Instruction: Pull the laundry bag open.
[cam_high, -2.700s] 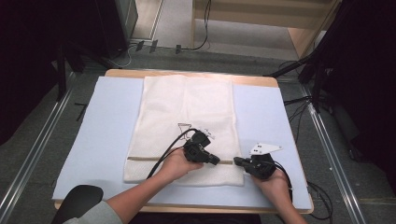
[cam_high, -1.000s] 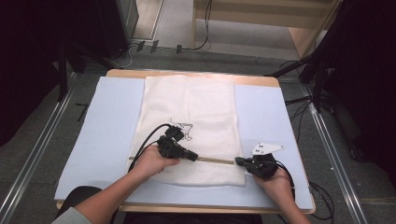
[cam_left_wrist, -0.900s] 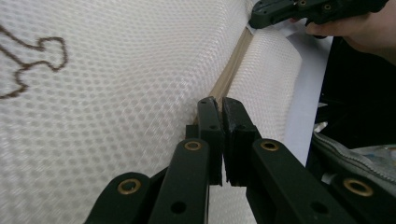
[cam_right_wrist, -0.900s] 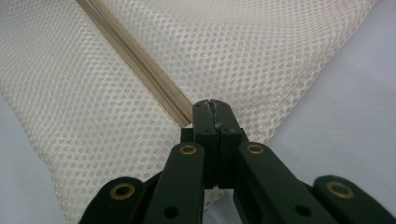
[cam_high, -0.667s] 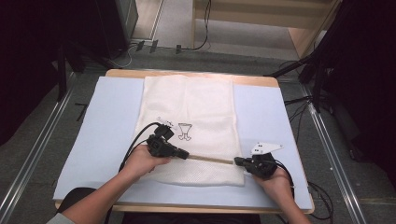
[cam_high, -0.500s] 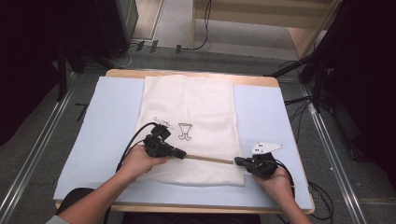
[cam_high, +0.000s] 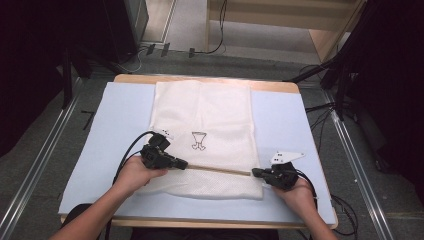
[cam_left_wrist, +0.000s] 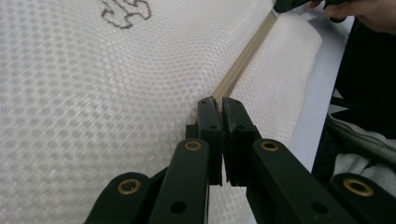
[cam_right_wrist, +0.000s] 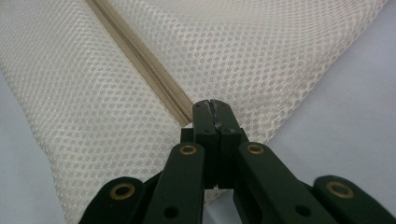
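A: Which step is going on here?

B: I am judging it as closing the zipper (cam_high: 220, 170) of the white mesh laundry bag (cam_high: 210, 115). The bag is lying flat on the blue mat (cam_high: 115, 130) covering the counter (cam_high: 270, 86), with the zipper crossing it near the person's edge.

A: What are the 2 tools doing?

B: The left tool (cam_high: 184, 164) is clenching on the zipper line partway toward the bag's left edge; whatever tab it is pinching is hiding between the pads. The right tool (cam_high: 255, 172) is clenching on the bag at the zipper's right end, anchoring it. In the right gripper view the teeth beside that tool (cam_right_wrist: 211, 106) are looking meshed.

A: And the next move?

B: Probably drawing the left tool on along the tape toward the left edge, staying low and in line, while the right one is holding the fabric taut. Slack mesh could be bunching or catching in the teeth.

A: Anything standing in the way?

B: Not much. The printed emblem (cam_high: 198, 140) is sitting just beyond the zipper. The left tool's cable (cam_high: 127, 152) is looping over the mat beside the bag's corner, so it is worth watching. Floor cables (cam_high: 215, 47) are lying well apart.
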